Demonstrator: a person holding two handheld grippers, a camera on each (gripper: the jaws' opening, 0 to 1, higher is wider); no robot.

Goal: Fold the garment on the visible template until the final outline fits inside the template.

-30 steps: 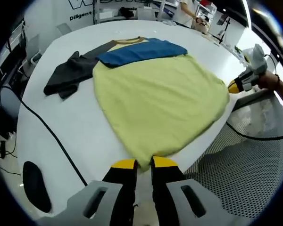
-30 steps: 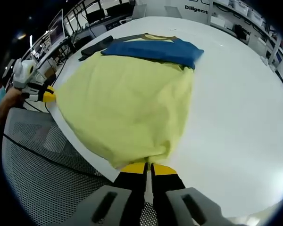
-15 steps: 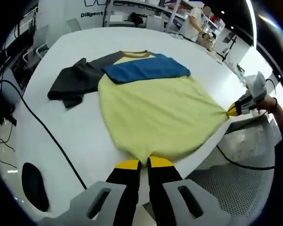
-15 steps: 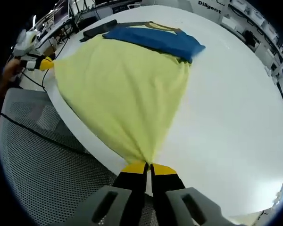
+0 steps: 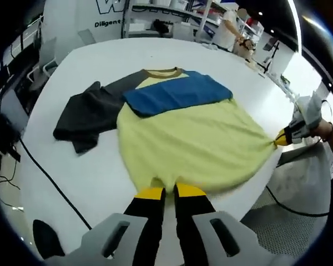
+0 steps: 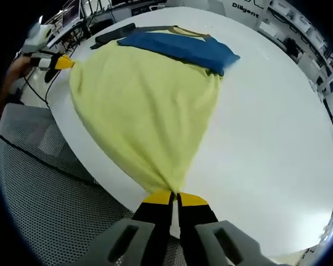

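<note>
A yellow T-shirt (image 5: pixel 194 147) with a blue sleeve (image 5: pixel 175 93) folded across its chest and a dark grey sleeve (image 5: pixel 86 111) spread to the side lies on the white round table (image 5: pixel 72 166). My left gripper (image 5: pixel 169 192) is shut on one corner of the hem. In the right gripper view, the same yellow shirt (image 6: pixel 144 105) stretches away from my right gripper (image 6: pixel 173 198), which is shut on the other hem corner. The hem is pulled taut between the two. The right gripper (image 5: pixel 282 138) shows at the right of the left gripper view, and the left gripper (image 6: pixel 64 62) at the upper left of the right gripper view.
A black cable (image 5: pixel 50 180) runs over the table's left edge. Perforated metal flooring (image 6: pixel 50 210) lies below the table's near edge. Shelves and a person (image 5: pixel 227 22) stand beyond the far side. White bare tabletop (image 6: pixel 272 127) spreads to the right of the shirt.
Both grippers have drawn the hem corners apart and back, so the slack lower edge is now stretched taut. The shirt has slid slightly on the table.
</note>
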